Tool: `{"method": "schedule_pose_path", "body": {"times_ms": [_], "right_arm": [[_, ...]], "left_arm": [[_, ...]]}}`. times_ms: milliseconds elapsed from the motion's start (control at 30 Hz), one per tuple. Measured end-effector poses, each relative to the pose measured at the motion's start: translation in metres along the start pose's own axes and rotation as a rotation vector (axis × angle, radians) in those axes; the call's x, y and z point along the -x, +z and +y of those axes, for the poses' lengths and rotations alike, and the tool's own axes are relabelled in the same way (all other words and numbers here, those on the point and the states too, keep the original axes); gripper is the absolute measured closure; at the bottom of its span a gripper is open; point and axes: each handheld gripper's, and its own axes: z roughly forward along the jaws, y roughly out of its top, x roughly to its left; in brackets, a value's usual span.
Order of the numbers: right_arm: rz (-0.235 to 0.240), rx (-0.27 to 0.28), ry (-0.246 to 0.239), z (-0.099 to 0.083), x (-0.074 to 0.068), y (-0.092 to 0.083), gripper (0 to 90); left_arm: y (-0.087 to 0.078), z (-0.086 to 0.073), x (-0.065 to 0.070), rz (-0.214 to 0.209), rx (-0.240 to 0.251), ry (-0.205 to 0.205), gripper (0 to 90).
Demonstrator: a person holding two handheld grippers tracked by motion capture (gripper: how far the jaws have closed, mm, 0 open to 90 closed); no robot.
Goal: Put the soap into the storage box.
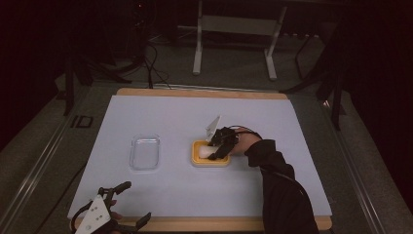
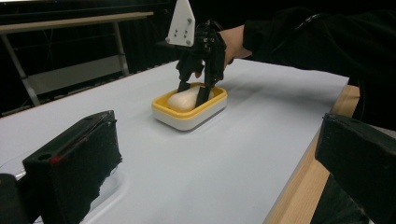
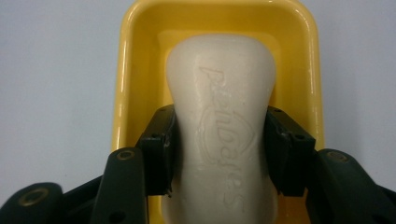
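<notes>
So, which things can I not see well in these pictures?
- Soap: its near end is cut off by the bottom edge in the right gripper view; the embossed word is too faint to read.
- Dish: its floor is hidden under the soap.
- Clear lid: too small and dim in the high view to show detail.
- Left gripper: partly cut off by the bottom edge in the high view.

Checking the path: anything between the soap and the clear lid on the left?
Nothing visible. The right gripper is shut on the soap bar in the yellow dish; bare mat lies between it and the clear lid.
</notes>
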Motion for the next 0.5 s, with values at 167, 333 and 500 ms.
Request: {"method": "schedule_pose_path", "body": {"times_ms": [167, 333, 500], "right_arm": [[0.028, -0.037, 0.037, 0.005, -0.001, 0.001, 48.2], [0.037, -0.048, 0.039, 0.009, -0.001, -0.003, 45.4], [-0.012, -0.050, 0.008, 0.014, -0.005, -0.013, 40.3]], "left_arm": [[0.000, 0.000, 0.000, 0.001, 0.002, -0.003, 0.1], [0.000, 0.000, 0.000, -0.001, 0.002, -0.001, 0.1], [0.000, 0.000, 0.000, 0.000, 0.000, 0.001, 0.1]]}}
